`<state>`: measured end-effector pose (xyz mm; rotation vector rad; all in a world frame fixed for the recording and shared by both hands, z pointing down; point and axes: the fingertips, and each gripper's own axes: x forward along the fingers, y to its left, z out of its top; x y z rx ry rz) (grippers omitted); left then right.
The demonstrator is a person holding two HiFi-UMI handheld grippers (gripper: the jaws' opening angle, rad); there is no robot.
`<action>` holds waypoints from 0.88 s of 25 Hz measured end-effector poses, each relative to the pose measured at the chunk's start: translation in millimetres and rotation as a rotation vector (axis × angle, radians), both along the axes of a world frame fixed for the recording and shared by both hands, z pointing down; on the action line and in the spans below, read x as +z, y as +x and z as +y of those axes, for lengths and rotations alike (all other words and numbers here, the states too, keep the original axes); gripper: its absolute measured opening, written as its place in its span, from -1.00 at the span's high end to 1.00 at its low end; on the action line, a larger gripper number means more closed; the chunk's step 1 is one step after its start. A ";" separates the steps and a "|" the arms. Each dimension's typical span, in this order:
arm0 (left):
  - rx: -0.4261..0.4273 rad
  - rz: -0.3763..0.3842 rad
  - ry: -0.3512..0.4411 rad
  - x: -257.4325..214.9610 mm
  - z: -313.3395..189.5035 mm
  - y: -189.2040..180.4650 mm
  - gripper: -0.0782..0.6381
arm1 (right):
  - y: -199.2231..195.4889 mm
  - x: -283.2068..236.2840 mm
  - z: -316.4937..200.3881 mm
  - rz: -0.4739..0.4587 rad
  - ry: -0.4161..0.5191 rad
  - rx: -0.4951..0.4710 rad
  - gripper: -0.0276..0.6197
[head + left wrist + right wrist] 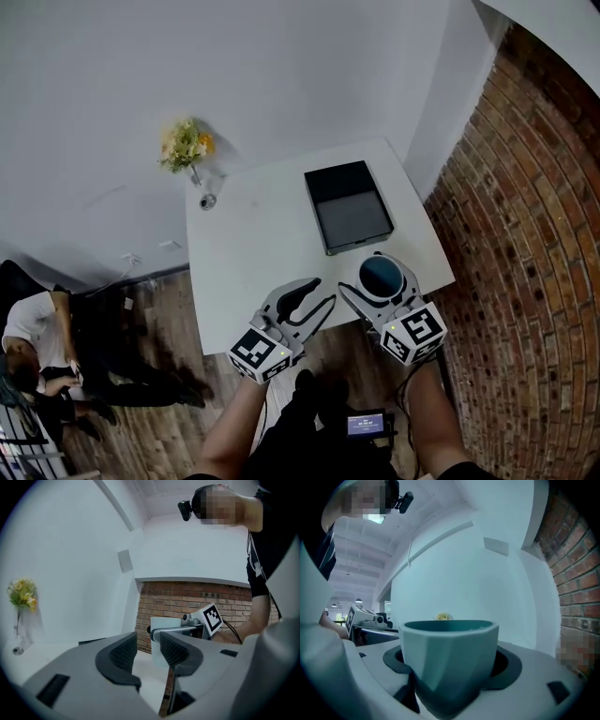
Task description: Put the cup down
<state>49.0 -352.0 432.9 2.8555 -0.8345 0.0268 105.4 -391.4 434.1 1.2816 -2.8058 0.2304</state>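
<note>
A cup (382, 277), pale outside and teal inside, sits between the fingers of my right gripper (380, 282), which is shut on it above the white table's (253, 253) front right corner. In the right gripper view the cup (449, 660) fills the space between the dark pads, upright. My left gripper (323, 292) hovers at the table's front edge, just left of the cup. Its jaws (147, 648) stand a little apart with nothing between them. Beyond them I see the cup (166, 622) and the right gripper's marker cube (212, 617).
A black tray (319, 217) lies at the table's back right. A glass vase of yellow flowers (186, 145) stands at the back left corner. A brick wall (525, 234) runs close along the right. A person (37, 342) sits on the wooden floor at the left.
</note>
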 end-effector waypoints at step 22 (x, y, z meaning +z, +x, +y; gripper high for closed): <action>-0.032 0.023 -0.014 37.3 -83.4 -26.1 0.37 | -31.6 48.1 -145.0 0.068 0.065 0.043 -0.32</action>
